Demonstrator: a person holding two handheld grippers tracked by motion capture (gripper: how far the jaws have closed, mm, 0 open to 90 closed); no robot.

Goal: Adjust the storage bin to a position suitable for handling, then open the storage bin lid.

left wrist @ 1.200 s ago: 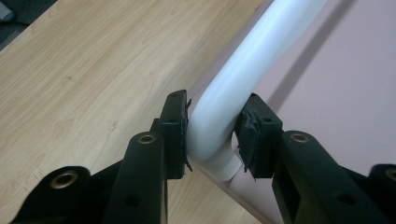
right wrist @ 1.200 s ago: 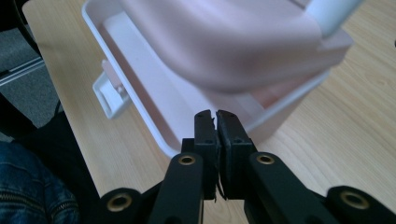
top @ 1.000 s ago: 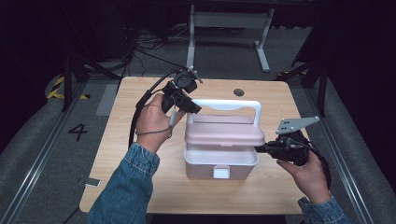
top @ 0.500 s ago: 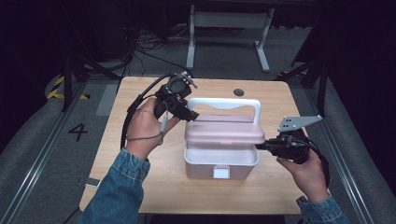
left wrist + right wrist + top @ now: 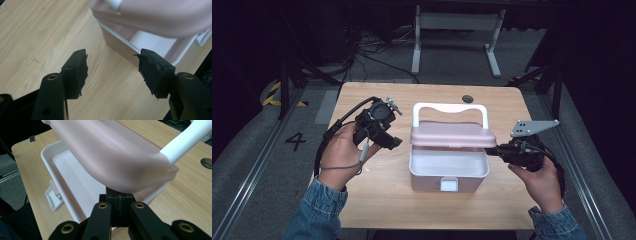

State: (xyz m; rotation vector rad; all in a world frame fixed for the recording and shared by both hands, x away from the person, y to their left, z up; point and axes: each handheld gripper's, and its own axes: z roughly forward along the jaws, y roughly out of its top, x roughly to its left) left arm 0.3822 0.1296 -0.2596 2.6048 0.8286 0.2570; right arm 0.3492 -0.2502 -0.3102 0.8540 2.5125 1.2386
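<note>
A white box (image 5: 447, 172) with a front latch (image 5: 448, 185) stands mid-table. Its pink lid (image 5: 452, 134) is lifted off the base at the front, and a white handle (image 5: 449, 107) rises behind it. My right gripper (image 5: 490, 150) comes in from the box's right and is shut on the lid's edge (image 5: 120, 192), holding the lid (image 5: 112, 157) above the empty base (image 5: 75, 182). Left of the box, my left gripper (image 5: 391, 142) hangs over bare wood. Its jaws have just been opening and stand open (image 5: 112, 53) with nothing between them, near the box's corner (image 5: 117, 47).
The wooden table (image 5: 377, 200) has a round cable hole (image 5: 468, 99) near its back edge. A white metal stand (image 5: 457, 35) is on the floor behind the table. A floor mark "4" (image 5: 295, 141) lies to the left.
My left gripper opened, came away from the lid's left end and moved left and toward the person. The right gripper and the lifted lid kept still.
</note>
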